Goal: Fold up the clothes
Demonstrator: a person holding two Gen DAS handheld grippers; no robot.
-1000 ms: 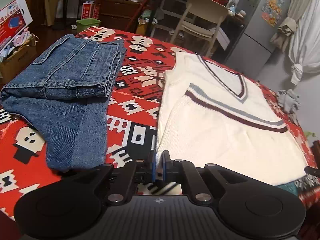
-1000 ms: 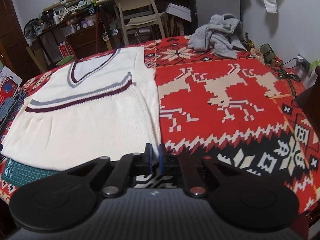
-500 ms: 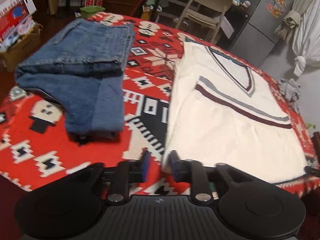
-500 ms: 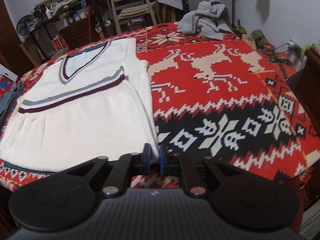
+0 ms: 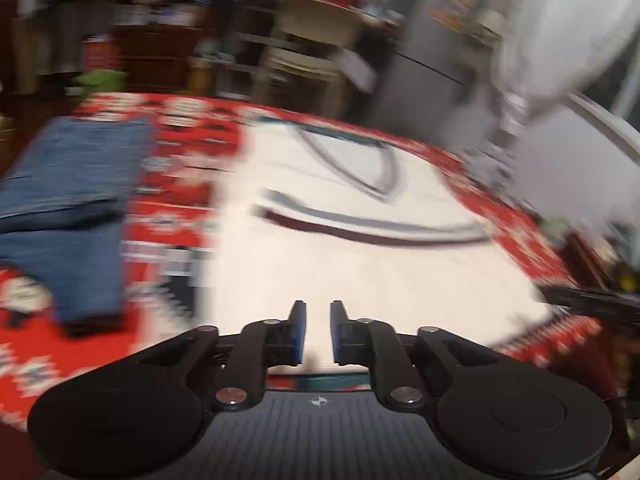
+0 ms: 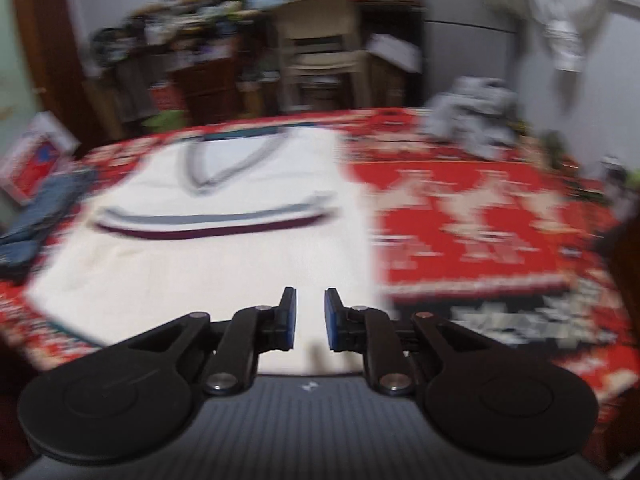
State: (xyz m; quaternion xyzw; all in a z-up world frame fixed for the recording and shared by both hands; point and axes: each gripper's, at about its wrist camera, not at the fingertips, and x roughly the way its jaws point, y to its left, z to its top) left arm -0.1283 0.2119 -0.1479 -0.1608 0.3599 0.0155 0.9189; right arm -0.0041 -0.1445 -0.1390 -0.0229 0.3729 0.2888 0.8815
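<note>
Cream knit vest lies flat on the red patterned cloth, hem folded up so its grey and maroon stripes run across the middle below the V-neck; both views are motion-blurred, fine detail lost.

Left gripper — jaws show a narrow gap over the vest's near edge; they have just been closing; blue pads look clear of the knit, nothing between them. Right gripper — a similar narrow gap above the near hem, nothing pinched.

Left wrist view only: folded jeans spread wide at the left of the vest, apart from it, and the grey fridge far right. Right wrist view only: crumpled grey garment at the far right of the cloth, reindeer figures right of the vest; the jeans show there as a sliver at the left edge. A pale chair stands beyond the far edge.
</note>
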